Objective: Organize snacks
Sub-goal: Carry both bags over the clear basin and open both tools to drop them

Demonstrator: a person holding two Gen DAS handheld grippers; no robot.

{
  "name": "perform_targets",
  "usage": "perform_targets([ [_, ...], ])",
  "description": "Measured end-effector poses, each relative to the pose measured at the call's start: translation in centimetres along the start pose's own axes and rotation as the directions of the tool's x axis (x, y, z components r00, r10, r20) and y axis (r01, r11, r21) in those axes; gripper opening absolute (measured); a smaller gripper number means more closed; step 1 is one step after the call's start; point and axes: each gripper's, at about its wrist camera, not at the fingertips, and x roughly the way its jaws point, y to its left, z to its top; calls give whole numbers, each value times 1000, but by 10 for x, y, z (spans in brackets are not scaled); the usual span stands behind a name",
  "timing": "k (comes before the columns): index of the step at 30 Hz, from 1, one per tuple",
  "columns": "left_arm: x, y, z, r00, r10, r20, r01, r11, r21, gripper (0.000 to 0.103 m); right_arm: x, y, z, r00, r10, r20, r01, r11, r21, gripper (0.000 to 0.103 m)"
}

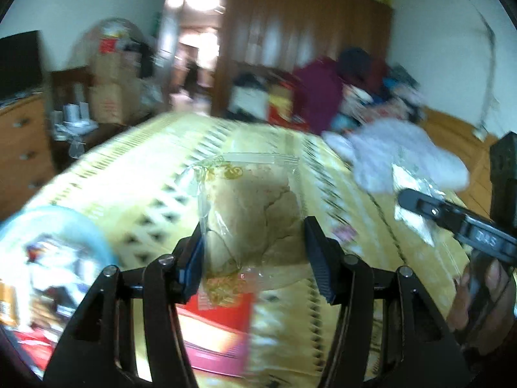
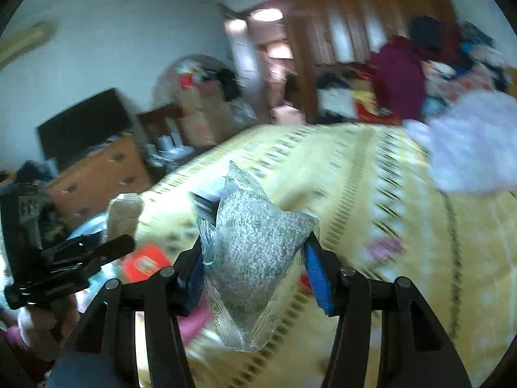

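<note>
A clear bag of tan pastry (image 1: pixel 255 223) is held between the blue pads of the left hand-held gripper (image 1: pixel 255 252), whose jaws stand partly closed on it; the bag is lifted above the bed (image 1: pixel 145 174). A clear packet of grey-speckled grain (image 2: pixel 255 258) is clamped in the same way by the right hand-held gripper (image 2: pixel 255 268), its jaws partly closed against the packet's sides, and it too is raised over the yellow patterned bedspread.

Only in the left wrist view are a blue-rimmed basin (image 1: pixel 80 223) at the near left, filled with blurred wrappers, and a red box (image 1: pixel 219 329) lying just below the pastry bag made out clearly. The right hand-held gripper is seen there at the far right edge, with part of a hand (image 1: pixel 484 294) beneath it. In the right wrist view the left hand-held gripper (image 2: pixel 106 245) is seen at the left, with the pastry bag (image 2: pixel 124 215) at its tips, and a wooden dresser (image 2: pixel 97 177) with a dark screen (image 2: pixel 84 126) on it stands beyond.

The middle and far part of the bed lies open. Its right side is taken by a white heap of cloth (image 1: pixel 407 158), and piled clothes (image 1: pixel 323 97) lie beyond the bed's far edge before a wooden wardrobe (image 1: pixel 307 26). Both views are blurred.
</note>
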Motion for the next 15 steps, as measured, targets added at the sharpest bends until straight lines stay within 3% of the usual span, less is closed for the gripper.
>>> perform_targets([
  [5,-13,90,27,984,176,5,-175,979,-104,57,61,93,42,977,206,-45,-208,978,-35,58],
  [11,6,191,33,932,358,-64,-362,902,-236,57,135,190,54,918,360,-165,-368,930,-20,58],
  [15,18,240,21,898,417,-142,-440,847,-299,57,179,237,50,881,404,-247,-417,909,-2,59],
])
